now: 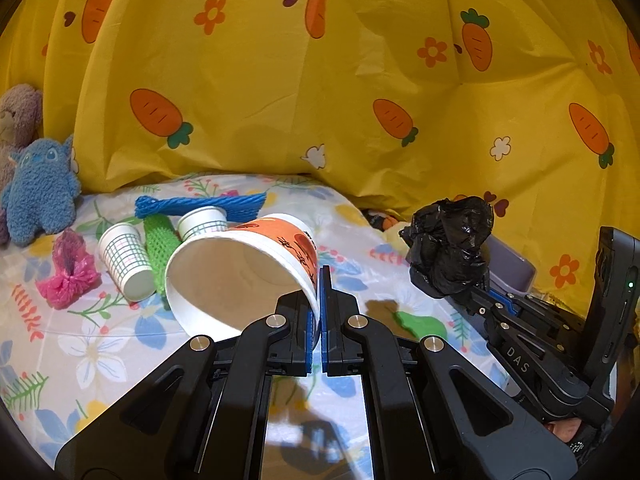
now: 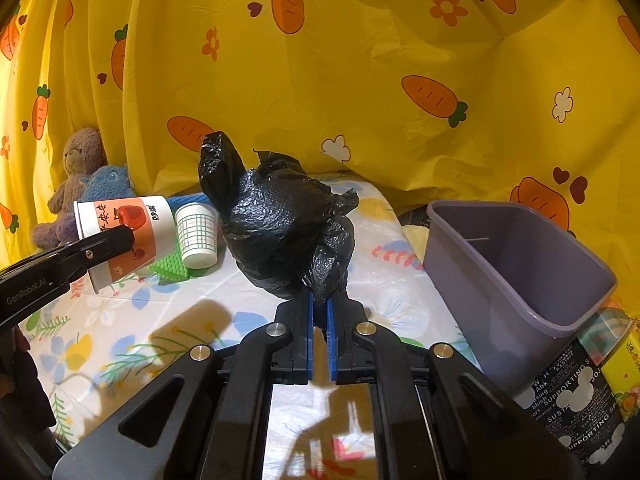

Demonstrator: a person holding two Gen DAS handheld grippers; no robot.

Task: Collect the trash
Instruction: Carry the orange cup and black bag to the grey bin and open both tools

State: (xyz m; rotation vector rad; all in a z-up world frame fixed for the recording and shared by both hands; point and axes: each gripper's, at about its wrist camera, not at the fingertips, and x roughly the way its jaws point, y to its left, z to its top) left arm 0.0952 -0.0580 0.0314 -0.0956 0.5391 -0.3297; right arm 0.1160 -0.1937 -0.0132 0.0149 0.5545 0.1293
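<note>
Orange cup's rim pinched between closed left fingers; black bag between right fingers.

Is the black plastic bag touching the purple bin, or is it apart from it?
Apart. In the right wrist view the black plastic bag, pinched in the right gripper, hangs left of the purple bin, with bedsheet showing between them.

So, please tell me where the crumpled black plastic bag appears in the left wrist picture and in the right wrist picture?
Left wrist view: the black plastic bag is at the right, mid-height, clamped by the right gripper.
Right wrist view: the bag is in the centre, above that gripper's blue pads.
Shared landmark: the purple bin, right of the bag in both views.
</note>
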